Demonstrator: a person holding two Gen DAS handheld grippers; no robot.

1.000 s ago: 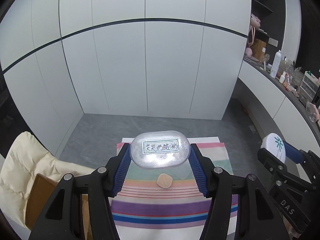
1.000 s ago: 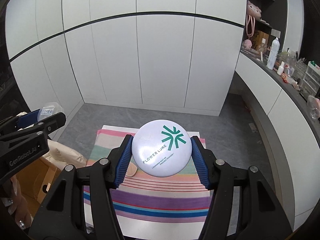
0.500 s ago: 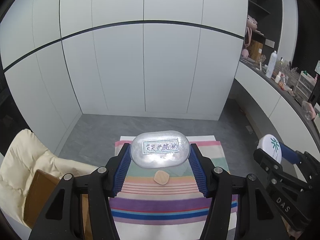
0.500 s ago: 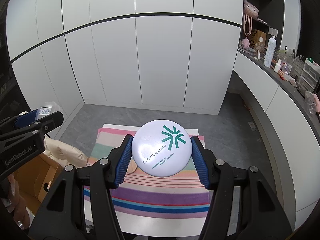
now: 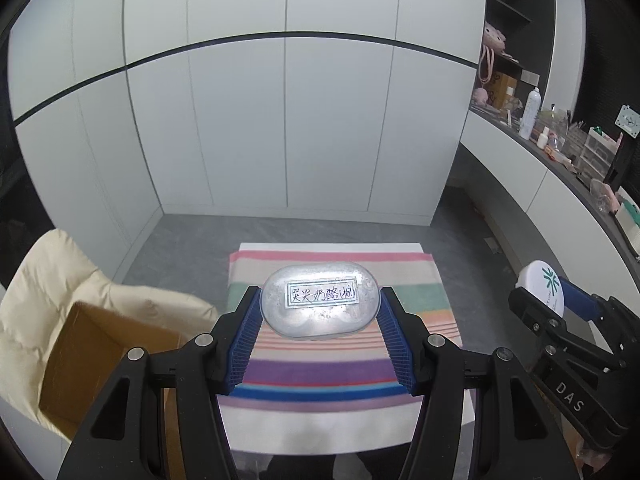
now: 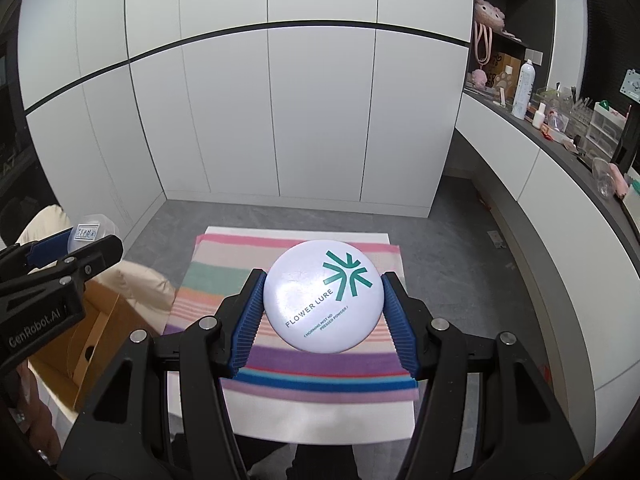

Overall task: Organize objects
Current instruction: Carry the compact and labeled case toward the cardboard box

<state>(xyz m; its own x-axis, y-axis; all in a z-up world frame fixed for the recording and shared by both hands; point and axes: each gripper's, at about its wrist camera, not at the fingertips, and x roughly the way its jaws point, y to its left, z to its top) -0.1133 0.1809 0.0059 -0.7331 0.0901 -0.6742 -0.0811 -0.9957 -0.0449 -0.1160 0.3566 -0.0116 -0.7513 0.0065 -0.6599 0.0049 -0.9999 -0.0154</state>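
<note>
My left gripper point(image 5: 320, 312) is shut on a clear oval case point(image 5: 320, 305) with a handwritten label, held above the striped cloth point(image 5: 332, 372). My right gripper point(image 6: 323, 300) is shut on a round white powder compact point(image 6: 316, 300) printed FLOWER LURE, also held above the striped cloth point(image 6: 320, 376). The compact also shows at the right of the left wrist view point(image 5: 540, 288). The oval case shows at the left of the right wrist view point(image 6: 89, 232). The small beige pad seen earlier on the cloth is hidden now.
An open cardboard box point(image 5: 88, 364) sits on a cream cushioned chair point(image 5: 44, 280) left of the table; the box shows in the right wrist view point(image 6: 92, 340) too. A cluttered counter point(image 5: 560, 148) runs along the right wall. White cabinets stand behind.
Both grippers have risen and drawn back with their objects held, so the cloth looks smaller and farther. The beige pad has passed out of sight behind the oval case.
</note>
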